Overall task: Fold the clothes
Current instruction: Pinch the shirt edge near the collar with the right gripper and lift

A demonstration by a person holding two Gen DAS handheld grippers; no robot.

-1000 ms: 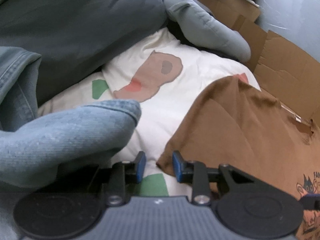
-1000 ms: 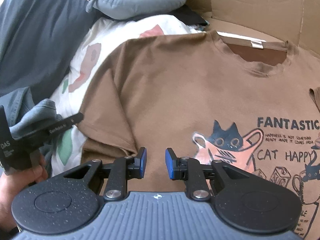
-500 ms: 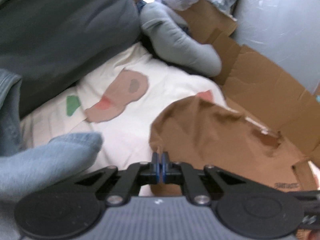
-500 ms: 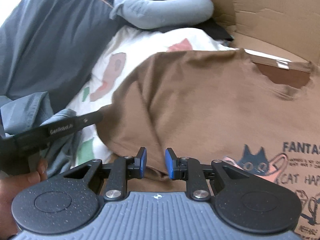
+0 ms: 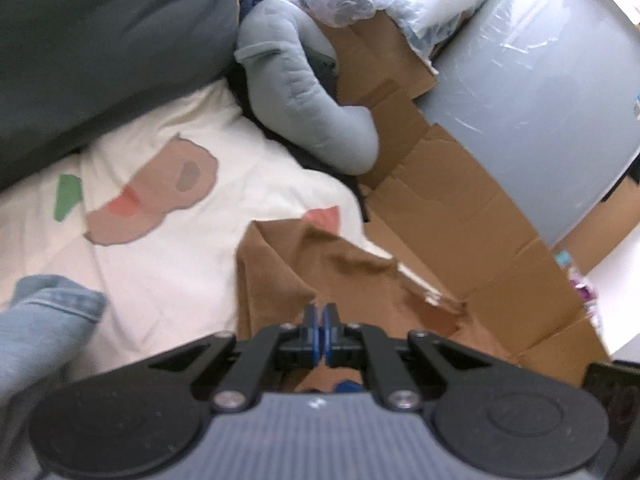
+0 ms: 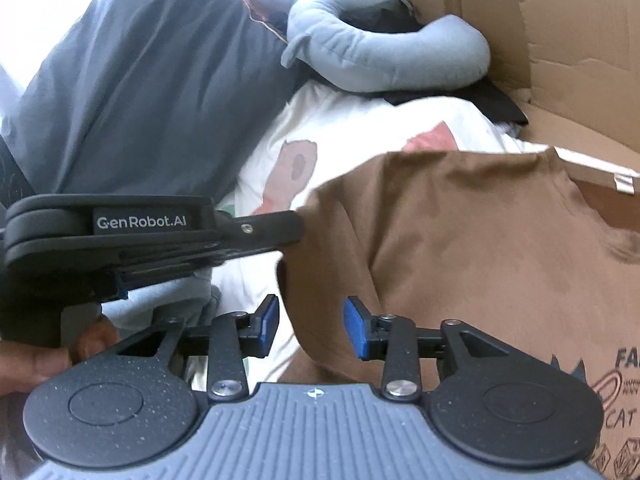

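Note:
A brown T-shirt with a cat print lies on a white patterned sheet and partly on cardboard. My left gripper is shut on the shirt's left sleeve edge and holds it raised, so the cloth hangs in folds ahead of the fingers. From the right wrist view the left gripper comes in from the left, its tip at the lifted edge. My right gripper hovers low over the shirt's left side with its jaws opening. The brown edge shows in the gap, and the pads do not press on it.
Blue jeans lie at the left. A dark grey blanket rises behind them. A grey-blue curved pillow rests at the back. Flattened cardboard and a plastic-wrapped grey bulk fill the right. A hand grips the left tool.
The left gripper shut on the shirt's sleeve edge and rose, drawing the cloth up and inward. The right gripper's jaws widened, and it shifted toward the shirt's left edge.

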